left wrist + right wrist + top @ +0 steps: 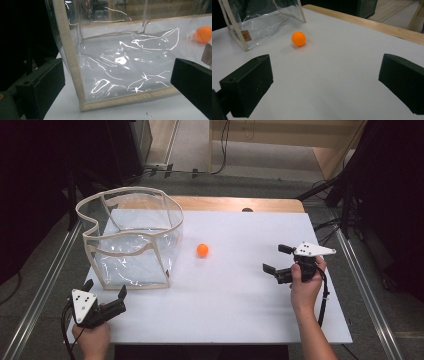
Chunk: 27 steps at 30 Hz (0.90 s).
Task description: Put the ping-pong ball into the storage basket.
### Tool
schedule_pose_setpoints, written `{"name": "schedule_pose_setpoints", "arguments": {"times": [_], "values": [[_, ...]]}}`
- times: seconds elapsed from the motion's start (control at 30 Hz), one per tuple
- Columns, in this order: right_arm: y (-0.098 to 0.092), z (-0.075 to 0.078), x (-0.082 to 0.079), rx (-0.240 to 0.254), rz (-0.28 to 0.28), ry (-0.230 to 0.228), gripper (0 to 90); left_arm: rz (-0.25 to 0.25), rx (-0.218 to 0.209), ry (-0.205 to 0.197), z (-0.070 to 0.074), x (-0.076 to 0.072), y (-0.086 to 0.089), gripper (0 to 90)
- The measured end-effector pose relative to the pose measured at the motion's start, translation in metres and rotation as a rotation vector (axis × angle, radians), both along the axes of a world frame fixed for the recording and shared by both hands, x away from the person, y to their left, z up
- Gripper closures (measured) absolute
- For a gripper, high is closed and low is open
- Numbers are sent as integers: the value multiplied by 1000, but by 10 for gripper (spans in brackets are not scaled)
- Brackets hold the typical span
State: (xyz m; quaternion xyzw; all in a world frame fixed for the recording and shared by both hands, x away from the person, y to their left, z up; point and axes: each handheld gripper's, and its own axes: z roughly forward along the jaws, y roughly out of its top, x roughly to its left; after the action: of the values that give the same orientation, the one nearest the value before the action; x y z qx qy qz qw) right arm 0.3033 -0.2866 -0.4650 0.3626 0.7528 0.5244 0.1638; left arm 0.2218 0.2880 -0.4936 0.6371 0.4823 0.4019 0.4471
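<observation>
**Both grippers wide, ball waiting beside the clear bag**

The orange ball point(202, 250) sits alone near the middle of the high view, on the white table top point(240, 310), just to the right of the clear plastic bag point(131, 237). It lies near the bag's right wall but apart from it, with a strip of bare white between the two.

The bag stands upright in the upper left of that frame, its beige-trimmed mouth gaping upward, which looks like the reason it is there: an open top ready to take something dropped from above.

The right gripper point(279, 259) hangs at the right of the high view, jaws spread wide and pointed left toward the ball, well short of it. In the right gripper view the ball point(298, 38) lies in the upper left, between and beyond the two black jaws, so the aim seems set for a straight approach and a pinch.

The left gripper point(105, 291) is at the lower left, jaws likewise spread and holding nothing, its tips just in front of the bag's near bottom corner. In the left gripper view that beige corner seam point(75, 72) rises between the jaws, and the ball point(203, 34) peeks in at the far right edge. I would guess this hand is placed to steady the bag while the other brings the ball over
</observation>
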Motion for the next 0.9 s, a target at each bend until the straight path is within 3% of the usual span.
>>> {"name": "schedule_pose_setpoints", "arguments": {"times": [0.23, 0.9], "values": [[12, 6, 12, -40, 27, 8, 0, -12, -16, 3, 1, 0, 1, 0], [46, 20, 40, -74, 97, 29, 0, -31, -27, 8, 1, 0, 3, 0]]}}
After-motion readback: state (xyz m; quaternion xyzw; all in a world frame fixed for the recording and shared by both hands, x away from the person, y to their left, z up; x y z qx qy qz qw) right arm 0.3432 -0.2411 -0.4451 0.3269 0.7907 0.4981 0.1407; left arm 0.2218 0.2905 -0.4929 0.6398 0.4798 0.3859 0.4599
